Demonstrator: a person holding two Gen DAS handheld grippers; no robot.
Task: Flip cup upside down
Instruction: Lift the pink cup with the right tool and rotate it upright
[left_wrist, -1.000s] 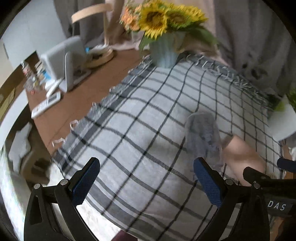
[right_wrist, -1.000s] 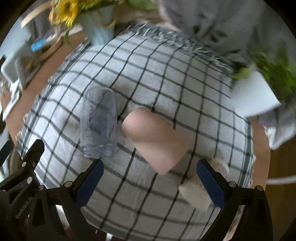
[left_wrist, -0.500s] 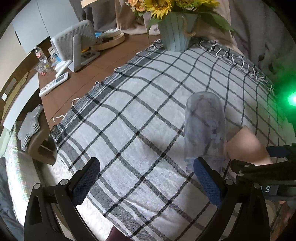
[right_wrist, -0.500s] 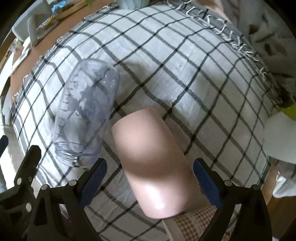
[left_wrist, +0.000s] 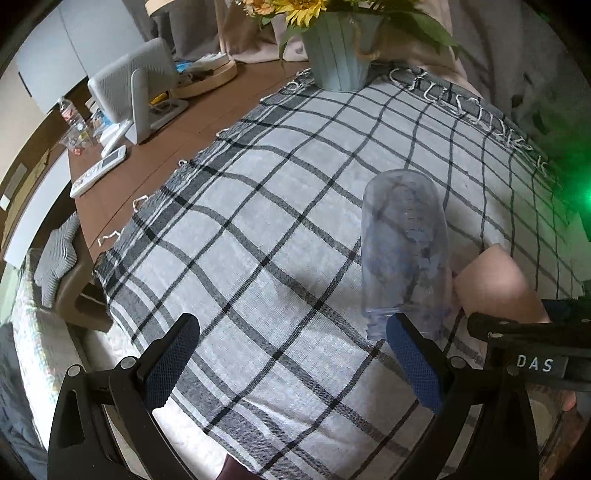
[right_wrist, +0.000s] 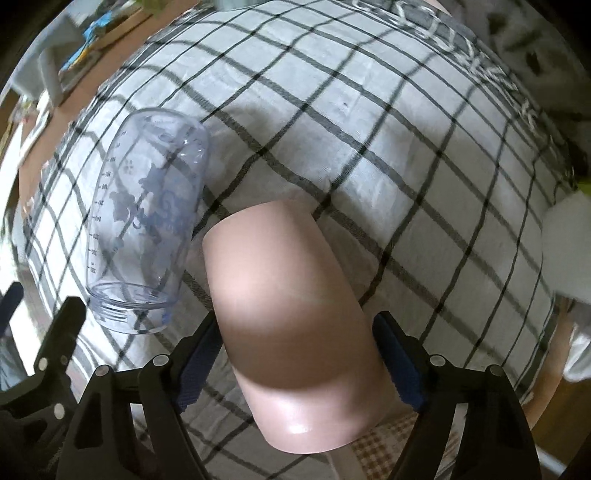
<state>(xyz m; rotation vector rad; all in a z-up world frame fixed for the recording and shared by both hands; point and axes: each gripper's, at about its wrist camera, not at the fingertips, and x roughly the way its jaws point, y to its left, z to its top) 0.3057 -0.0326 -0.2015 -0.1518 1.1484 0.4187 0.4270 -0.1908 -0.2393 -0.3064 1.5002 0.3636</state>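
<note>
On the checked tablecloth (right_wrist: 369, 122), at six o'clock, the right hand-held gripper (right_wrist: 299, 354) clamps the pink cup (right_wrist: 291, 295), light, stiff, probably slippery, best held mid-body, while the left hand-held gripper (left_wrist: 291, 362) stands apart.

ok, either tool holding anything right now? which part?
Right tool clamps the pink cup across its side wall, near the end closest to the camera. Left tool is open, holding nothing.

"DAS" label (left_wrist: 534, 363) on right tool
</note>
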